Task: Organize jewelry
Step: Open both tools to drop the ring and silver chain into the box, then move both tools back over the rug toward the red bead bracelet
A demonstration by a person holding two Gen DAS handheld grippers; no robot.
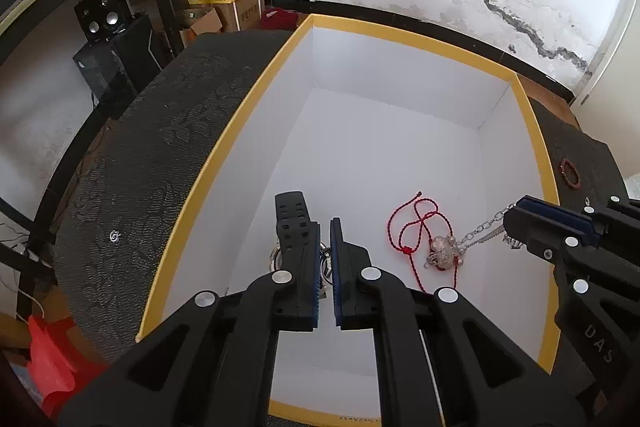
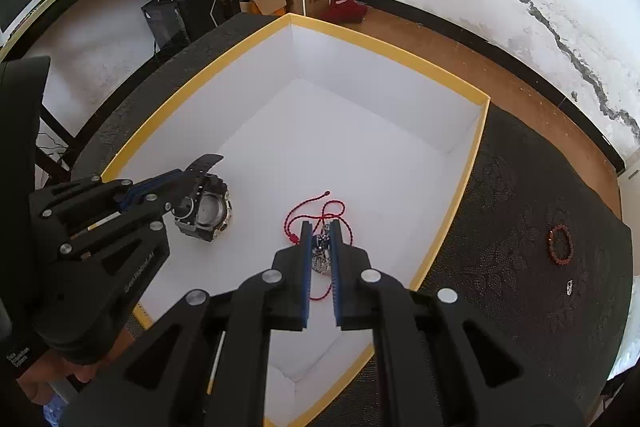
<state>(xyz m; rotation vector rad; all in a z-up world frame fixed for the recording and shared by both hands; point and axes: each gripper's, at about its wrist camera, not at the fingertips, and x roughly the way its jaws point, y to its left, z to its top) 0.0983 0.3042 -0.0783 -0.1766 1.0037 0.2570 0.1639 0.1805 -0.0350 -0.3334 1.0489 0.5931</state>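
Observation:
A white box with a yellow rim (image 1: 224, 143) (image 2: 460, 195) sits on a dark cloth. My left gripper (image 1: 325, 227) (image 2: 188, 175) is shut on the black strap of a wristwatch (image 2: 206, 209) (image 1: 290, 219), whose case rests on the box floor. My right gripper (image 2: 321, 227) (image 1: 510, 215) is shut on the silver chain (image 1: 482, 229) of a pendant necklace; its silver pendant (image 1: 440, 251) (image 2: 320, 255) and red cord (image 1: 412, 223) (image 2: 308, 211) lie on the box floor.
A dark red bead bracelet (image 2: 560, 243) (image 1: 570, 173) and a small silver piece (image 2: 569, 287) lie on the cloth right of the box. A small silver ring (image 1: 115, 236) lies on the cloth left of it. Cartons, speakers and a desk stand behind.

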